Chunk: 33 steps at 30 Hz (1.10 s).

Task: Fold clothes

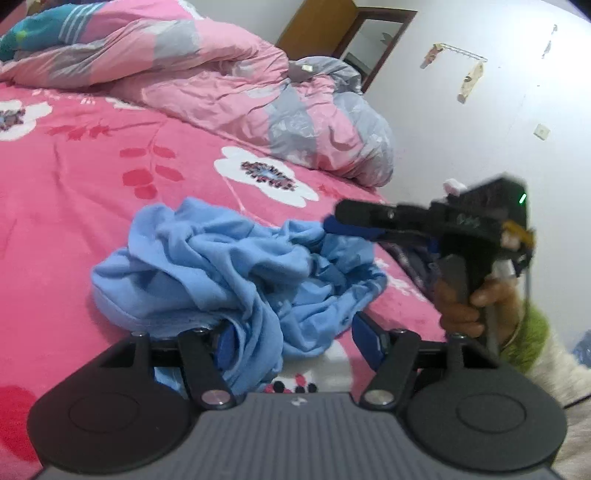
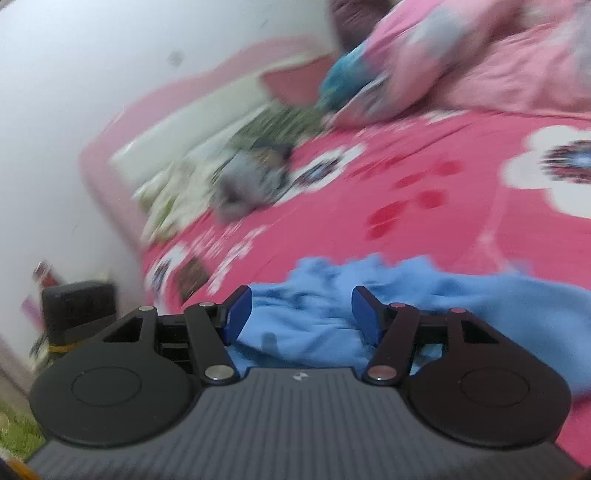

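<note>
Soft matt blue cloth garment (image 1: pixel 236 266) on fleecy pink bedspread (image 1: pixel 74 177).

White wall (image 1: pixel 461 122), wooden door (image 1: pixel 314 26), pink floral bed (image 1: pixel 92 177), perhaps a headboard (image 2: pixel 207 122)

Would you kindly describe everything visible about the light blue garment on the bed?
The light blue garment is soft, knit-looking cloth, crumpled in a loose, unfolded heap on the pink floral bedsheet. Deep wrinkles run through it; no sleeves or collar can be made out. Its near folds lie between the open pads of the left hand-held gripper; the right hand-held gripper hovers open over another part.
</note>
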{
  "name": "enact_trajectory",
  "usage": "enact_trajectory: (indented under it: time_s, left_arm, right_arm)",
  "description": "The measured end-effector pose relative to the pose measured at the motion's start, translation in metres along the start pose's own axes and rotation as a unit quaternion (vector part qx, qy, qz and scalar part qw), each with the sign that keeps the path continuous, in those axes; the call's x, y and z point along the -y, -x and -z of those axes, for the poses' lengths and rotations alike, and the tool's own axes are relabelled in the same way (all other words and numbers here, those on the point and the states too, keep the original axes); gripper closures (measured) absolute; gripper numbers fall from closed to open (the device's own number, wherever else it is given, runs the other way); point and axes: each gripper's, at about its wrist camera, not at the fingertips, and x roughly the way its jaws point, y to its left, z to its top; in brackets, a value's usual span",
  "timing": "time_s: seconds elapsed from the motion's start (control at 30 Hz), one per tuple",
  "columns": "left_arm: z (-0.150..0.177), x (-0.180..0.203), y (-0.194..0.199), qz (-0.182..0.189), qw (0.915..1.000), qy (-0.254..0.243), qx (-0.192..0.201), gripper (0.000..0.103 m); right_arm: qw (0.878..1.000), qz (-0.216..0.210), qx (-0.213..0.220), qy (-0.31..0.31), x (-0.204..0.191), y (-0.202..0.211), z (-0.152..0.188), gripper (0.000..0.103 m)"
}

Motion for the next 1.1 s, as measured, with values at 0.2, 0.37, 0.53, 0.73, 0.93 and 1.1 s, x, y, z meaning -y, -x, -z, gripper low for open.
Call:
enact_trajectory:
  time_s: [0.2, 0.37, 0.53, 0.73, 0.93, 1.1]
  left_arm:
    - [-0.042, 0.001, 0.015, 0.006, 0.9997, -0.008, 0.024, 0.037]
    - [-0.078, 0.002, -0.025, -0.058, 0.9972, -0.038, 0.027, 0.037]
    - [-0.092, 0.000, -0.029, -0.037, 0.9988, -0.020, 0.026, 0.038]
    - [-0.084, -0.008, 0.015, 0.011, 0.9995, 0.017, 0.025, 0.036]
    - [-0.082, -0.022, 0.057, -0.018, 0.9968, 0.049, 0.060, 0.034]
    - [-0.092, -0.014, 0.053, -0.023, 0.9959, 0.034, 0.081, 0.034]
  right_arm:
    - [0.994, 0.063, 0.085, -0.035, 0.027, 0.042, 0.014, 0.043]
    - [0.990, 0.084, 0.112, -0.002, 0.027, 0.038, 0.009, 0.045]
    - [0.988, 0.096, 0.116, 0.039, 0.022, 0.023, -0.004, 0.048]
    - [0.989, 0.116, 0.072, 0.054, 0.028, 0.010, 0.008, 0.051]
    - [0.993, 0.049, 0.093, 0.048, 0.011, 0.003, 0.006, 0.051]
    - [0.995, -0.006, 0.029, 0.100, -0.024, -0.045, 0.020, 0.051]
